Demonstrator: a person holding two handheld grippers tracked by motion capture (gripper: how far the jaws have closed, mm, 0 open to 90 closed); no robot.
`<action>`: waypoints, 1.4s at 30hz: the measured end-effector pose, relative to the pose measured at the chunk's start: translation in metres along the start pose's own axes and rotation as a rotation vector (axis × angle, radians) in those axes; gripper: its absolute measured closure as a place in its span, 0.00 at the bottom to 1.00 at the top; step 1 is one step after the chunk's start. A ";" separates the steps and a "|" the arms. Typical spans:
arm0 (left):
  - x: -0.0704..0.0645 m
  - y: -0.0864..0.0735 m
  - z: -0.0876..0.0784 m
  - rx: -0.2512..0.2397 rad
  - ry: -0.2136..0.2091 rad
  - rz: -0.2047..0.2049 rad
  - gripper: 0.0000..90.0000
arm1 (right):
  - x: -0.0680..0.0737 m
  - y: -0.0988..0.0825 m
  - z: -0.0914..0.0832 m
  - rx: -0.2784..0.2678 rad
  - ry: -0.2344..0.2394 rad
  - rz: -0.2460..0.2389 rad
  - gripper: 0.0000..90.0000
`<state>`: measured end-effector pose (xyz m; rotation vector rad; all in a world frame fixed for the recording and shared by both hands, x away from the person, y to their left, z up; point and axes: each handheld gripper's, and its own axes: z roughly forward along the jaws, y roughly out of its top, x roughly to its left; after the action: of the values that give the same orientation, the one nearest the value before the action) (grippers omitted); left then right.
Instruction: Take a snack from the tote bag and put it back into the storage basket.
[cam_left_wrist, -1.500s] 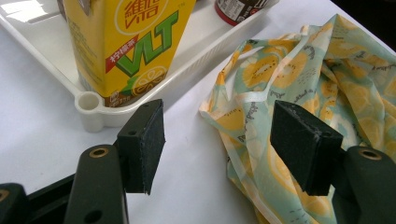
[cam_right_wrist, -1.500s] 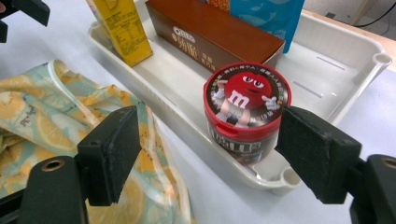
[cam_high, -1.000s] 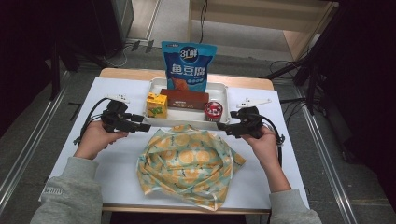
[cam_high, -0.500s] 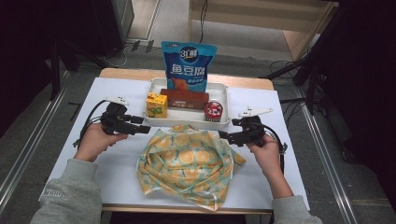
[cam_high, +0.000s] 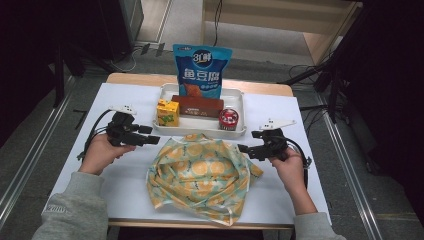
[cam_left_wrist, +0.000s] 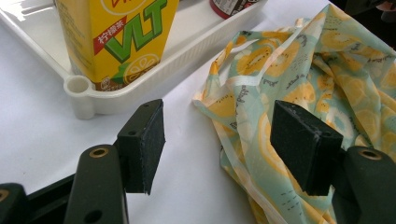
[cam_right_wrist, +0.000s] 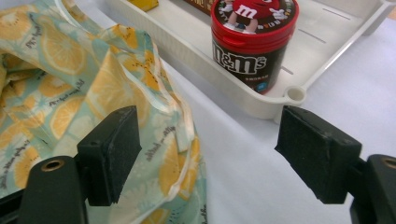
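Note:
A crumpled cloth bag (cam_high: 200, 175) printed with lemons lies on the white table in front of the tray. My left gripper (cam_high: 150, 140) is at the bag's upper left corner, open, with the bag's edge (cam_left_wrist: 317, 79) just past its jaws. The left gripper (cam_left_wrist: 219, 140) holds nothing. My right gripper (cam_high: 242, 148) is at the bag's upper right edge, also open. In the right gripper view, the right gripper (cam_right_wrist: 210, 154) has the bag (cam_right_wrist: 70, 84) by one jaw and bare table between the jaws.
A white tray (cam_high: 239, 100) behind the bag holds a yellow juice box (cam_high: 168, 113), a brown box (cam_high: 198, 106), a red M&M's can (cam_high: 229, 119) and an upright blue snack bag (cam_high: 201, 70). The tray's front rim (cam_right_wrist: 289, 95) is close to both grippers.
My right gripper has moved back from the tray's front toward the person and slightly right, to the bag's right edge. The left gripper has barely shifted.

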<state>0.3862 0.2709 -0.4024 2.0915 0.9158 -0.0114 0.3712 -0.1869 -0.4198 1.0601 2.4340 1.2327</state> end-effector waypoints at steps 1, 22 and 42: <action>0.000 0.000 0.000 0.000 0.000 0.000 0.40 | -0.001 -0.001 0.000 -0.001 -0.003 0.002 0.24; 0.005 -0.002 0.000 0.000 0.009 -0.013 0.40 | -0.006 -0.007 0.010 0.024 -0.007 0.009 0.25; 0.008 -0.003 0.003 0.028 0.007 -0.029 0.40 | -0.005 -0.008 0.012 0.038 -0.009 0.002 0.25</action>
<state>0.3907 0.2751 -0.4091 2.1057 0.9546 -0.0327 0.3764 -0.1854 -0.4342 1.0766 2.4595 1.1846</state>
